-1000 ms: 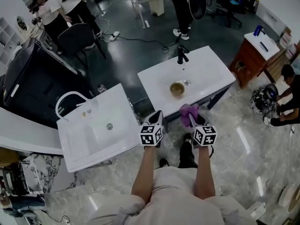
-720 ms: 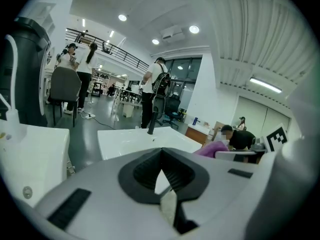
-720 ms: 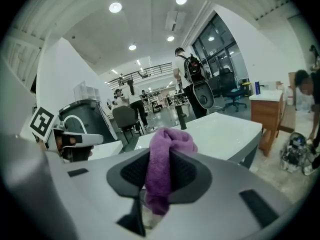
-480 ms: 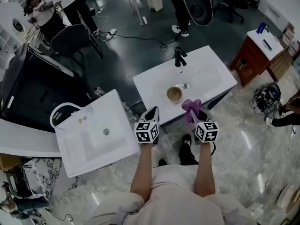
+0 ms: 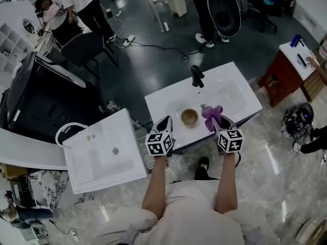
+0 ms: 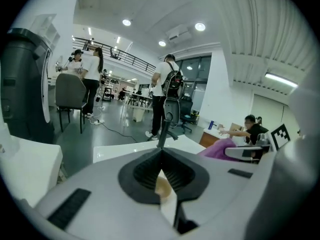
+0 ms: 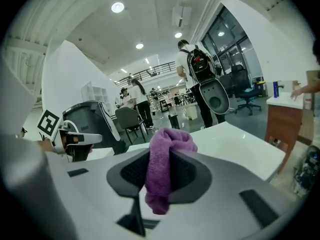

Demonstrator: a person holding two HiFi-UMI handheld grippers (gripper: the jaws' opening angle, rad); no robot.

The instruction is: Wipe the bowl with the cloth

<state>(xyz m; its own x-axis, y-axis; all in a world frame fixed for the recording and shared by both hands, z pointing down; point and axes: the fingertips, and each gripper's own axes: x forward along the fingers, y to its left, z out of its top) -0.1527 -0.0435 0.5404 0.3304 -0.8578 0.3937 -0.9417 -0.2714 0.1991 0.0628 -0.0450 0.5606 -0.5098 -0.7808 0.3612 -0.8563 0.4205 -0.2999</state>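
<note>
Right tool [image 5: 218, 124] pinches the purple cloth [image 5: 210, 113], with a wad bunched above the jaws and a tail hanging below. Left tool [image 5: 166, 122] has its jaws pressed together, with nothing in them. The brown bowl [image 5: 189, 117] sits upright in the white sink basin [image 5: 225, 93], in front of the black faucet [image 5: 195, 75], just ahead of both tools and touched by neither. We judge the step in hand as bringing the cloth down to the bowl. To do it well, we put the wad, not the tool tips, into the bowl's inside. We keep the pinch firm so the cloth doesn't slip, and we steady the rim with the left tool, since a light bowl likely skids on the slick basin.
</note>
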